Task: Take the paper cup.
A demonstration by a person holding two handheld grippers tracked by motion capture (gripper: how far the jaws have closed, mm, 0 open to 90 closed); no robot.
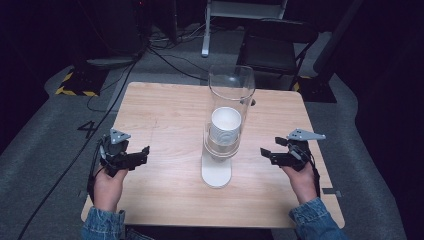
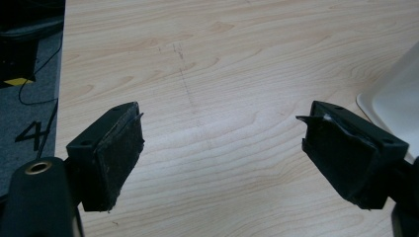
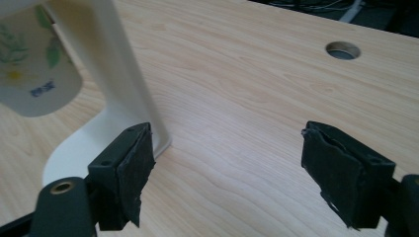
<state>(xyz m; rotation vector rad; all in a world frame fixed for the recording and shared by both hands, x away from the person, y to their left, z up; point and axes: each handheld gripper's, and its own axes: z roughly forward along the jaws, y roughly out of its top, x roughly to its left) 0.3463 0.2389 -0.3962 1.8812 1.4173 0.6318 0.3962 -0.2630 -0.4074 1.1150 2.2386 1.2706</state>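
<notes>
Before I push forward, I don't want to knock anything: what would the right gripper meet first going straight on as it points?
Probably the white stand of the cup dispenser: the right gripper, jaws open, points toward its base. Depth is unclear; it might pass just beside it.

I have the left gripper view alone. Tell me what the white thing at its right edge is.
Observer: That is the base of a cup dispenser, a clear tube on a white stand at mid-table.
Operator: Say what is in it.
Observer: A stack of paper cups. The lowest cup bears a flower print.
Operator: Report the right gripper.
Observer: The right gripper hovers to the right of the stand, its fingers open with nothing between them.
</notes>
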